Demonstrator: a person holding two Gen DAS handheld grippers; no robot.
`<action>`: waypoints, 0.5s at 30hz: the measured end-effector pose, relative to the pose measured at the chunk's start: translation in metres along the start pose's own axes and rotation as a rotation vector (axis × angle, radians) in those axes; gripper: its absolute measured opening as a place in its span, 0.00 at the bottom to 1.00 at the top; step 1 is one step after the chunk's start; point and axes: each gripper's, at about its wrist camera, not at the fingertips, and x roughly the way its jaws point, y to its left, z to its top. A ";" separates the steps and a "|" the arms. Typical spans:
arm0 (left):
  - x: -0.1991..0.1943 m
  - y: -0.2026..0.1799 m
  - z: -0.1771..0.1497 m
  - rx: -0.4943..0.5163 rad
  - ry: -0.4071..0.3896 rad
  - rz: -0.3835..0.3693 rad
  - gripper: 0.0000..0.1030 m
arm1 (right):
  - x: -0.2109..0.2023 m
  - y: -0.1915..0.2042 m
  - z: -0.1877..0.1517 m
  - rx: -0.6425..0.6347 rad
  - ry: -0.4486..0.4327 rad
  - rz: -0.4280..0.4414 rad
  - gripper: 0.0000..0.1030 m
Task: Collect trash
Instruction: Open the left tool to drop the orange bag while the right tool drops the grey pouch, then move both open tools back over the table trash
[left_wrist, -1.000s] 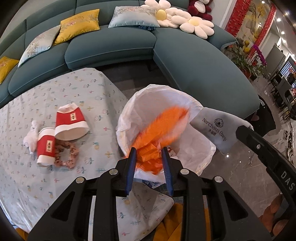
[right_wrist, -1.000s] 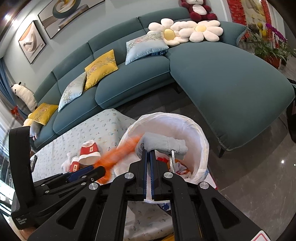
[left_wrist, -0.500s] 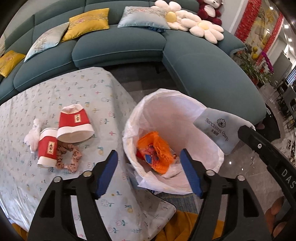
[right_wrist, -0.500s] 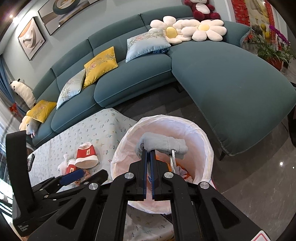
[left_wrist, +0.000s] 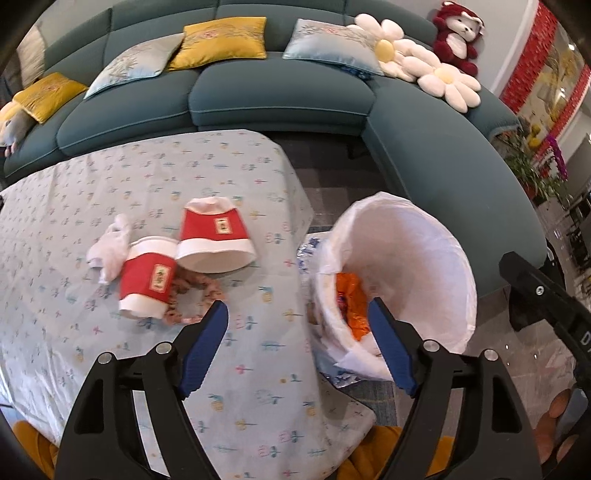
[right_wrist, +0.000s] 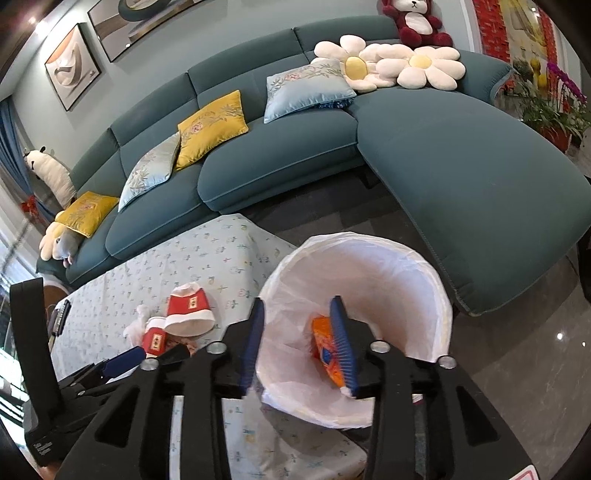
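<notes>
White plastic lines the bin (left_wrist: 436, 236), which stands on the floor just off the table's right edge, beside the teal sofa (right_wrist: 461, 147). An orange wrapper (left_wrist: 349, 299) lies crumpled inside the bin, low against its near wall. On the table (left_wrist: 110, 177), covered by a pale flowered cloth, two red-and-white cups (left_wrist: 216, 236) lie on their sides touching one another toward the middle, the smaller cup (left_wrist: 149, 277) to the left. A white tissue (left_wrist: 110, 251) sits against the smaller cup's left side, and a pink scrunchie (left_wrist: 195, 291) lies just in front of both cups. The left gripper (left_wrist: 297, 349) hangs over the table's right edge, jaws spread wide and empty. The right gripper (right_wrist: 299, 343) hovers above the bin's mouth, jaws likewise spread and holding nothing.
</notes>
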 end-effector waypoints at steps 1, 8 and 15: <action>-0.002 0.005 -0.001 -0.004 -0.005 0.006 0.74 | 0.001 0.006 -0.002 -0.007 0.004 0.004 0.39; -0.015 0.049 -0.005 -0.074 -0.023 0.047 0.76 | 0.004 0.046 -0.014 -0.065 0.032 0.024 0.46; -0.021 0.097 -0.021 -0.154 -0.019 0.107 0.86 | 0.009 0.079 -0.031 -0.111 0.065 0.036 0.57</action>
